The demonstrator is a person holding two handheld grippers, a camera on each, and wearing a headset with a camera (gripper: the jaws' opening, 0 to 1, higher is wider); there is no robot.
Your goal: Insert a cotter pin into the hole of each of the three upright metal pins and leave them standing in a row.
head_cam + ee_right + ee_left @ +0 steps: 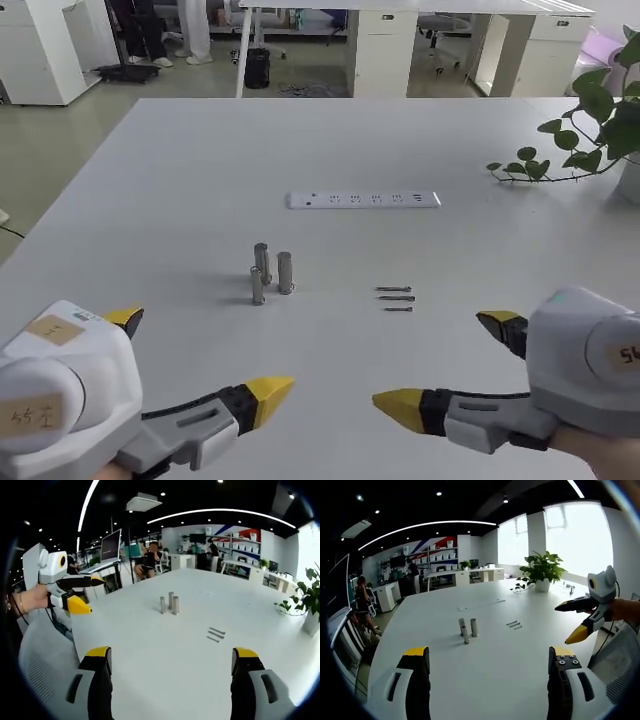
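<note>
Tongs: left tongs (205,352) and right tongs (435,360) are held open, empty.
Toppling: close-set metal pins (270,272) may be knocked over.
Slipping: thin cotter pins (395,298) may be fumbled.

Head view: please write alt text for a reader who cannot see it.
Three metal pins stand clustered on a white table, with three cotter pins lying to their right. The left gripper and right gripper hover open nearer the viewer. A power strip lies beyond.
</note>
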